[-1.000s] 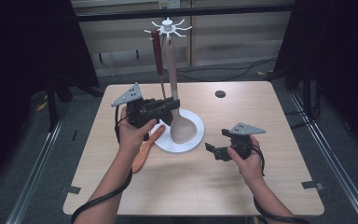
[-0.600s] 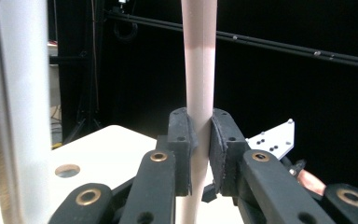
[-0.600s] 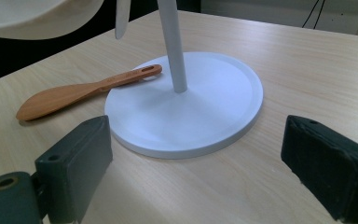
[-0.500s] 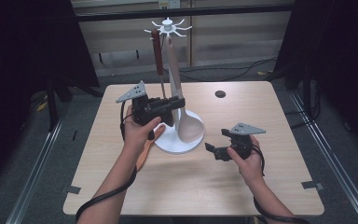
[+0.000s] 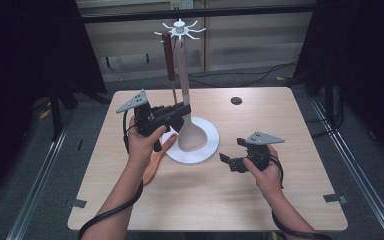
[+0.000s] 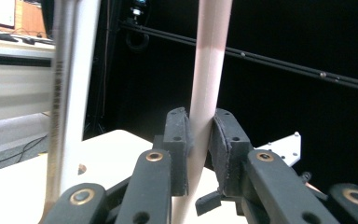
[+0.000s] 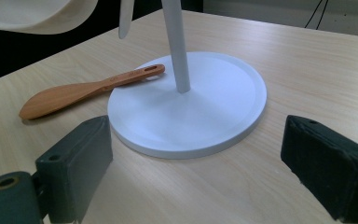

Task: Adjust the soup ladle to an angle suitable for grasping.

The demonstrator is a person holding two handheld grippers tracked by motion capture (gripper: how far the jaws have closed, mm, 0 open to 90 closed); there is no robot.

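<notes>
Since the earlier frame, the left gripper (image 5: 184, 110) has shifted a little toward the white stand and its fingers have just been opening slightly, with the pale spoon's handle between them. That pale spoon (image 5: 187, 120) hangs upright from the hooked crown at the top of the white stand (image 5: 206, 150), its bowl low over the round base. In the left gripper view, the two dark finger pads (image 6: 179, 140) sit against either side of the spoon handle (image 6: 205, 93), so they are grasping it. A dark red-handled utensil (image 5: 168, 55) hangs just beside it from the same crown. An orange wooden spatula (image 5: 157, 157) lies flat on the surface (image 5: 280, 200), its handle end touching the edge of the base. The right gripper (image 5: 226, 161) rests on the surface near the right of the base, its fingers (image 7: 74, 163) released and spread wide, pointing at the base (image 7: 214, 107).
</notes>
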